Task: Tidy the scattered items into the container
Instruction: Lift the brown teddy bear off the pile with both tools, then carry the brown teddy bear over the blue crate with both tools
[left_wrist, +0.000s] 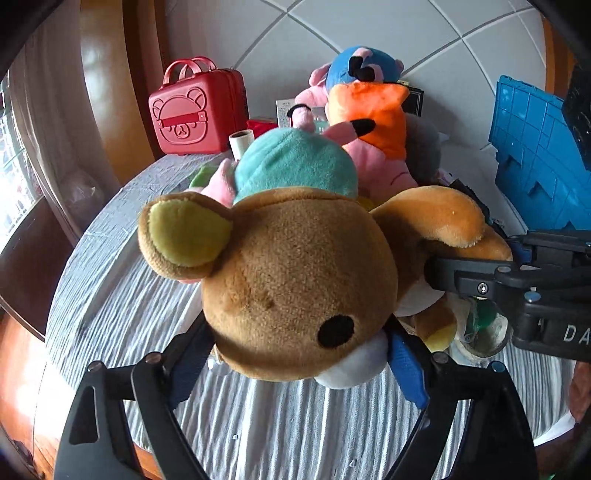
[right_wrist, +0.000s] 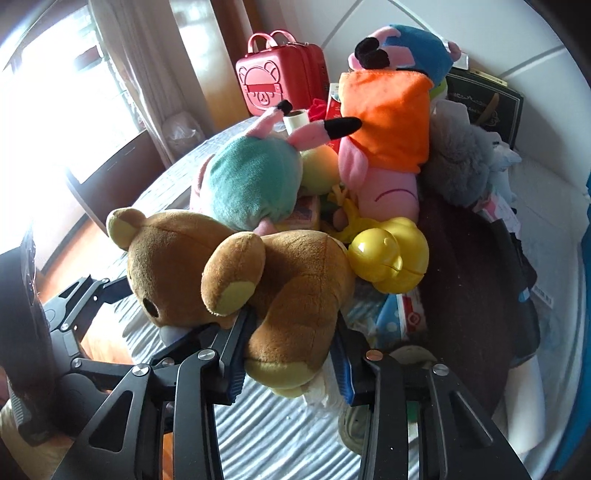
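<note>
in the middle of the left wrist view, a brown teddy bear (left_wrist: 295, 284) fills most of the frame. the left gripper (left_wrist: 299, 365) has its two fingers pressed on both sides of the bear's head, so it is grasping the head. in the right wrist view, the right gripper (right_wrist: 291, 358) squeezes the bear's body near its legs, low in the middle of the frame. the bear is held between both grippers, over a striped grey cloth (left_wrist: 129, 295).

behind the bear, higher in the frame, sit a teal and pink plush (right_wrist: 251, 184), a pink plush with an orange cloth (right_wrist: 388, 118) and a yellow plastic duck (right_wrist: 388, 254). a red bear suitcase (left_wrist: 195, 110) stands at the upper left. a blue plastic crate (left_wrist: 535, 147) is at the right edge.
</note>
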